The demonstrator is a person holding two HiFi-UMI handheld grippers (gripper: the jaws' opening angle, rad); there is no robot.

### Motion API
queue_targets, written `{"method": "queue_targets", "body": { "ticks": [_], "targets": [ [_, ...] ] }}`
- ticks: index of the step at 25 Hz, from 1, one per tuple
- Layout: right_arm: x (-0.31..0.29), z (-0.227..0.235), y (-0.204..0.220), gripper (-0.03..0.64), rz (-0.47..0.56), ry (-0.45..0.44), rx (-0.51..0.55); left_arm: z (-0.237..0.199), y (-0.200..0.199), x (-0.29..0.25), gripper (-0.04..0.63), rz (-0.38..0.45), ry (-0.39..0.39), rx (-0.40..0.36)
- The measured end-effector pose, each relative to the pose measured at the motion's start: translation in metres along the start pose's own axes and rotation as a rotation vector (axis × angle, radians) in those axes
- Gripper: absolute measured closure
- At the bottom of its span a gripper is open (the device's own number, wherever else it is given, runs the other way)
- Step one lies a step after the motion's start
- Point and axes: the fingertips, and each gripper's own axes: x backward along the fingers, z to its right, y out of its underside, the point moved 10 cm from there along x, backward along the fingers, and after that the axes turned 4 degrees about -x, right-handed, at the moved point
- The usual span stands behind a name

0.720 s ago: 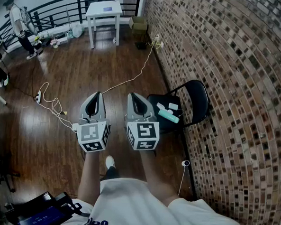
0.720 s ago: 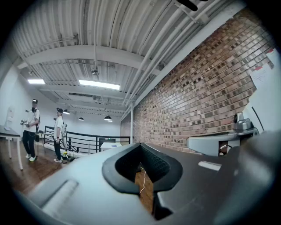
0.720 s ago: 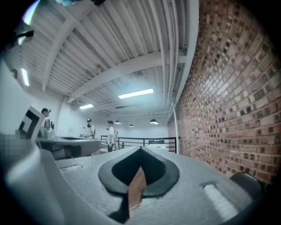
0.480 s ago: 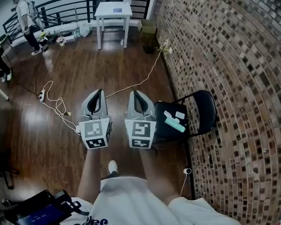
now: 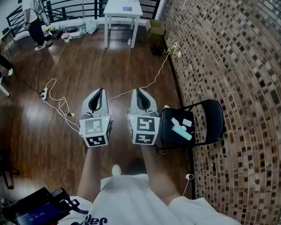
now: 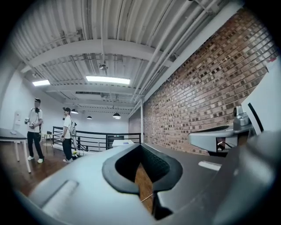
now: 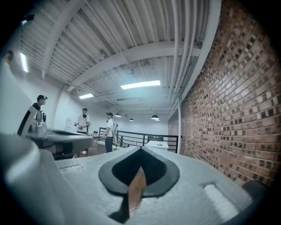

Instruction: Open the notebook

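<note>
The task's thing appears to be the small bluish flat thing [image 5: 127, 9] on the white desk [image 5: 113, 9] at the top centre of the head view. It is too small to be sure, but it is probably the notebook. It lies well apart from both grippers, across an open stretch of wooden floor [image 5: 67, 72].

The left gripper [image 5: 98, 91] and the right gripper [image 5: 139, 91] sit side by side in the middle of the frame and point level toward the desk. Each gripper view shows its fingers clenched together on nothing, with only a sliver of floor visible through the slot behind them.

The step in hand looks like the approach, not the opening itself. To do it well, the person would go straight up the frame and keep left of the black chair [image 5: 211, 119] by the brick wall [image 5: 238, 68]. They would also step clear of the pale cable [image 5: 60, 104] looping on the floor at the left and the one running along the wall's foot.

At the desk, both sets of fingers would need to be released before anything is touched. One gripper would likely steady the notebook flat near its spine. The other would slip a finger under the free edge of the cover and swing it over slowly, so the notebook does not slide across the smooth top.

Two people [image 5: 32, 17] stand at the upper left, clear of the path.
</note>
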Motion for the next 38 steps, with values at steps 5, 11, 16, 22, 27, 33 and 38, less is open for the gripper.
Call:
{"method": "queue_targets", "body": {
  "ticks": [5, 11, 16, 22, 27, 33, 38],
  "targets": [
    [-0.041, 0.026, 0.003, 0.629, -0.027, 0.02, 0.003, 0.005, 0.004, -0.041, 0.58, 0.003, 0.003, -0.012],
    [-0.122, 0.058, 0.004, 0.63, -0.024, -0.019, -0.004, -0.004, 0.009, -0.129, 0.589, -0.015, -0.056, -0.079],
    [-0.199, 0.111, -0.019, 0.63, 0.007, -0.054, -0.022, 0.01, -0.016, -0.217, 0.589, 0.043, -0.065, -0.116],
    [-0.261, 0.17, -0.038, 0.63, 0.013, -0.055, -0.023, 0.022, -0.021, -0.298, 0.589, 0.002, -0.071, -0.113],
    [-0.296, 0.199, -0.024, 0.63, -0.013, -0.074, -0.031, 0.032, -0.008, -0.343, 0.583, 0.006, -0.05, -0.075],
    [-0.344, 0.206, -0.009, 0.629, -0.055, -0.114, -0.046, 0.02, 0.002, -0.386, 0.581, -0.04, -0.04, -0.05],
    [-0.396, 0.204, 0.003, 0.63, -0.074, -0.135, -0.04, -0.004, 0.02, -0.432, 0.581, -0.051, -0.022, -0.02]
  ]
}}
